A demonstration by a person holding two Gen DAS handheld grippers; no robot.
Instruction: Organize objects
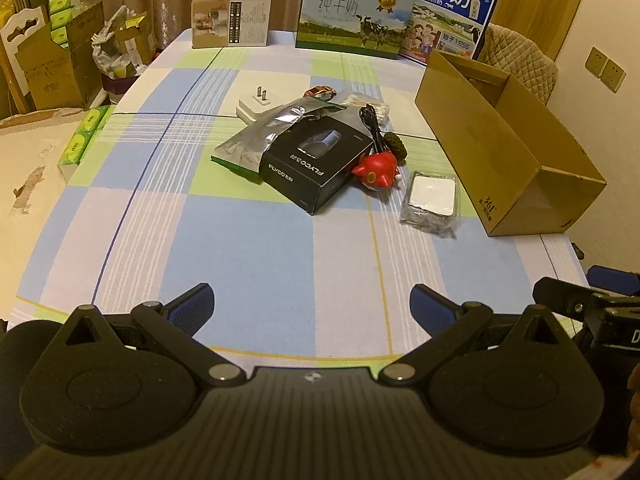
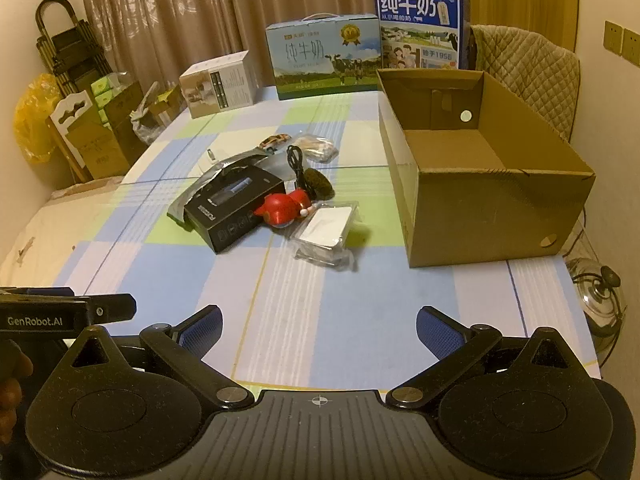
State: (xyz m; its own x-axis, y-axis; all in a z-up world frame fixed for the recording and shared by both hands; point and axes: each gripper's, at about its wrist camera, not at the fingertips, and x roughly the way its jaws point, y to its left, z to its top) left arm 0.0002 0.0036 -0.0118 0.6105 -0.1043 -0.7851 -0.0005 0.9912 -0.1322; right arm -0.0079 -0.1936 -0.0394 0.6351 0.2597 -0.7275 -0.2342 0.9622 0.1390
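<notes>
A pile of small objects lies mid-table: a black FLYCO box [image 1: 316,162] [image 2: 236,212], a silver foil bag [image 1: 264,136] under it, a red toy [image 1: 376,170] [image 2: 286,208], a white item in clear wrap [image 1: 432,202] [image 2: 326,230], a black cable [image 1: 370,120] [image 2: 296,160], a dark pine cone [image 1: 396,146] [image 2: 318,182], a white plug [image 1: 256,106] and a toy car [image 2: 274,141]. An open, empty cardboard box [image 1: 508,160] [image 2: 480,184] stands to their right. My left gripper [image 1: 312,304] and right gripper [image 2: 318,328] are both open and empty above the table's near edge.
Two milk cartons [image 1: 352,16] [image 2: 420,28] and a white box [image 1: 230,18] stand at the table's far edge. Green tissue packs [image 1: 80,140] lie at the left edge. Cardboard boxes and a chair stand left of the table; a padded chair [image 2: 528,72] and glass lid [image 2: 600,296] are at the right.
</notes>
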